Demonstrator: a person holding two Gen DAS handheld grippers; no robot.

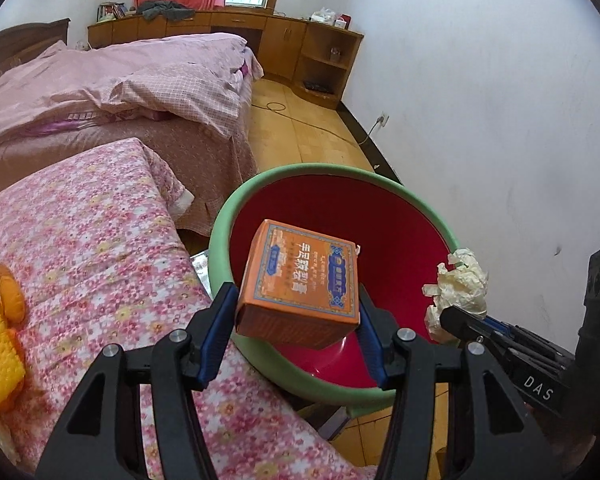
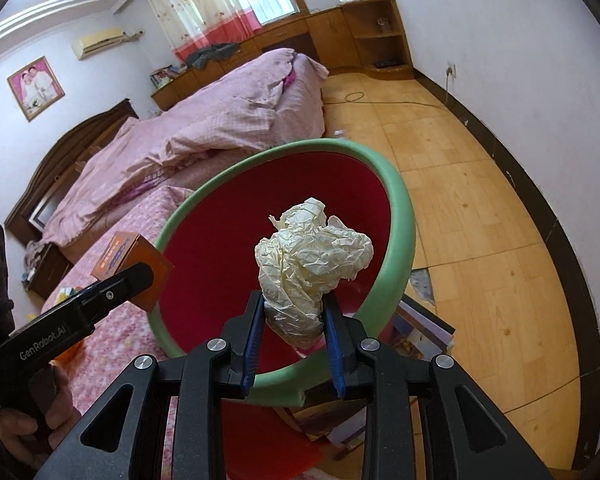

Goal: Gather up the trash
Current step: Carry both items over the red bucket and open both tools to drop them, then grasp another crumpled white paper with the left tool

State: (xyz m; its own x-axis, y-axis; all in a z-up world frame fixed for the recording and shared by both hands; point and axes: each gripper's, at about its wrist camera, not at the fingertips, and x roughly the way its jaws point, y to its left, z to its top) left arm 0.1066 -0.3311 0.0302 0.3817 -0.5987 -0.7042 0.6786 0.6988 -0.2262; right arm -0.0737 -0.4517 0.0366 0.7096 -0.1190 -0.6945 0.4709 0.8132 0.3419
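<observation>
My left gripper [image 1: 296, 308] is shut on an orange cardboard box [image 1: 300, 280] and holds it over the red basin with a green rim [image 1: 220, 232]. My right gripper [image 2: 294, 316] is shut on a crumpled ball of cream paper [image 2: 312, 252], also held over the basin [image 2: 400, 216]. In the left wrist view the paper ball [image 1: 458, 284] and the right gripper [image 1: 460, 320] show at the right. In the right wrist view the box [image 2: 120, 256] and the left gripper's fingers [image 2: 128, 280] show at the left. The basin's inside looks bare.
A floral pink cloth [image 1: 100, 240] covers the surface to the left, with a yellow and orange toy [image 1: 0, 320] on it. A bed [image 1: 100, 92] stands behind. Books [image 2: 420, 328] lie under the basin. Wooden floor [image 2: 480, 200] and a white wall are to the right.
</observation>
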